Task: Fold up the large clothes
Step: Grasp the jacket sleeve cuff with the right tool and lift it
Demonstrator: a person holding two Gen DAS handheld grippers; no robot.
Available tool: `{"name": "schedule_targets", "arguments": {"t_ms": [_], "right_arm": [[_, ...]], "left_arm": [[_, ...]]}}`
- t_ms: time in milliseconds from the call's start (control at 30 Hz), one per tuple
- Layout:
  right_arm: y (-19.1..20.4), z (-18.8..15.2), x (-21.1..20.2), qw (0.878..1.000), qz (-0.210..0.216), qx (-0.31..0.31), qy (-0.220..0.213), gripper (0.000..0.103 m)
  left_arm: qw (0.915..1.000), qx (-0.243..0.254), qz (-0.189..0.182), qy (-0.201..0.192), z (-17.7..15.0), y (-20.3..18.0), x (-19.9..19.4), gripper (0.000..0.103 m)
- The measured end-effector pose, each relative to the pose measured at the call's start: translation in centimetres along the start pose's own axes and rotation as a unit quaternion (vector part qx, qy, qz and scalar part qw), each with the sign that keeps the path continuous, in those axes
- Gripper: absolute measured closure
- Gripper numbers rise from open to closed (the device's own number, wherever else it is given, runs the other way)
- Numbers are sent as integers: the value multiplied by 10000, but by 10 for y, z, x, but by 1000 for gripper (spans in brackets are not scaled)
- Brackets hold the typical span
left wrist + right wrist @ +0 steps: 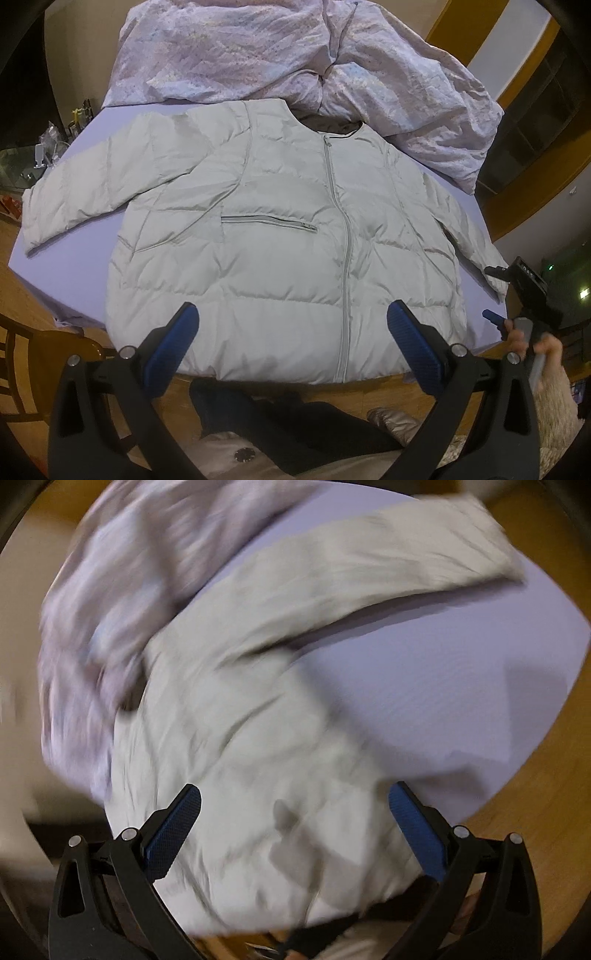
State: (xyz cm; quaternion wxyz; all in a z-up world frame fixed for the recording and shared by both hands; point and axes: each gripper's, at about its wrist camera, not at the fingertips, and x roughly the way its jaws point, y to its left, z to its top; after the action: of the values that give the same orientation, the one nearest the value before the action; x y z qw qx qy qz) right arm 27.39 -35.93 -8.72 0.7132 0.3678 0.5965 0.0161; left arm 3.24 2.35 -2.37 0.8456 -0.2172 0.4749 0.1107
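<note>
Pale grey-green and puffy, the jacket [280, 236] lies front-up and zipped across the lavender surface [66, 258] in the middle of the left wrist frame, both sleeves spread out toward the left and right edges, so I judge no fold made yet and the whole job ahead of me. My left tool [291, 343] hangs spread wide and empty over the hem at the bottom of the frame. My right tool [293, 827], jaws also apart and gripping nothing, sits low in its blurred view above the jacket's body, the sleeve [369, 572] running to the upper right and a rumpled pink quilt [122, 590] at the upper left.
</note>
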Motion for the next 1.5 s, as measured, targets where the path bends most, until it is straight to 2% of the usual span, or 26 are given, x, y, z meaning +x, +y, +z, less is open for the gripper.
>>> {"name": "schedule_targets", "arguments": {"t_ms": [33, 133, 233, 400, 467, 567, 700, 800, 833, 933, 967, 1067, 1233, 1367, 1500], "right_arm": [[-20, 16, 1, 9989, 99, 459, -74, 3], [-58, 45, 0, 9909, 351, 1276, -264, 8], [-89, 70, -10, 9797, 478, 1825, -684, 16], [-133, 96, -25, 9594, 575, 2457, -1258, 25], [-144, 98, -24, 9533, 695, 2626, -1318, 32], [-157, 97, -19, 9479, 804, 2768, -1356, 38], [-165, 103, -13, 9351, 1036, 2975, -1623, 43], [-163, 109, -8, 9299, 998, 3111, -1689, 56], [-163, 111, -7, 9293, 965, 3135, -1698, 68], [-160, 114, -12, 9311, 906, 3046, -1792, 84], [-157, 114, -15, 9330, 897, 2953, -1850, 89], [-131, 124, -28, 9436, 760, 2462, -2079, 93], [-70, 140, -52, 9550, 917, 1602, -2321, 94], [-7, 145, -61, 9621, 1138, 870, -2320, 94], [66, 137, -59, 9653, 1521, 180, -2117, 95]], "left_arm": [[10000, -17, -14, 28, 4, 0, 2, 2], [9999, -60, -63, 86, 9, 0, 6, 2], [9999, -40, -61, 100, 15, -3, 11, 2], [9998, -32, -65, 180, 20, -6, 15, 2], [9997, -55, -74, 223, 21, -5, 17, 2], [9997, -99, -86, 229, 23, -4, 17, 2], [9996, -174, -80, 189, 25, 0, 16, 2], [9995, -249, -60, 179, 27, 4, 16, 2], [9995, -272, -46, 177, 27, 7, 15, 2], [9992, -365, 24, 147, 28, 14, 13, 2], [9991, -403, 48, 127, 28, 17, 12, 2], [9986, -522, 85, 67, 30, 26, 9, 2], [9977, -673, 122, -34, 34, 42, 6, 2], [9970, -755, 120, -99, 38, 52, 5, 2], [9963, -848, 73, -139, 41, 64, 5, 2]]}}
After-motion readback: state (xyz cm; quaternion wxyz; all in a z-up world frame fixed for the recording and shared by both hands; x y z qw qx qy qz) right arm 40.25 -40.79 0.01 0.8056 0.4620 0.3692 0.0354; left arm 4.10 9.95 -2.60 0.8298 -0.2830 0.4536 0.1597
